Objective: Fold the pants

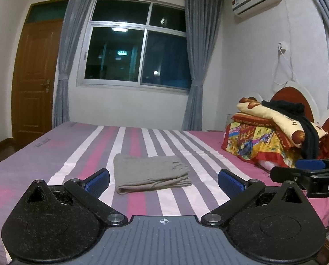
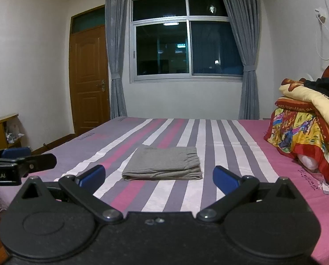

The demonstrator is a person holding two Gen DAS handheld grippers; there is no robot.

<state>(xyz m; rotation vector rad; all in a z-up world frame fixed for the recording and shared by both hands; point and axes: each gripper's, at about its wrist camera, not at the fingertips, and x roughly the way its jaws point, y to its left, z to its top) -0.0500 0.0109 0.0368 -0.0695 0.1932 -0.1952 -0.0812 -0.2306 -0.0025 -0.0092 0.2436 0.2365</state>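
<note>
black left gripper (image 1: 163,182), blue pads (image 1: 97,180), silver screws

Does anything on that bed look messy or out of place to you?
Not much. The grey pants lie folded in a compact bundle on the striped bedsheet, and both grippers are open and apart from them. The only untidy spot is a black garment draped loosely over the blanket pile.

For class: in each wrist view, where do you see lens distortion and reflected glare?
Left wrist view: the door bows at the edge, and a ceiling light reflects in the window. Right wrist view: walls curve, the same reflection shows on the glass, and the pants stay sharp.
</note>
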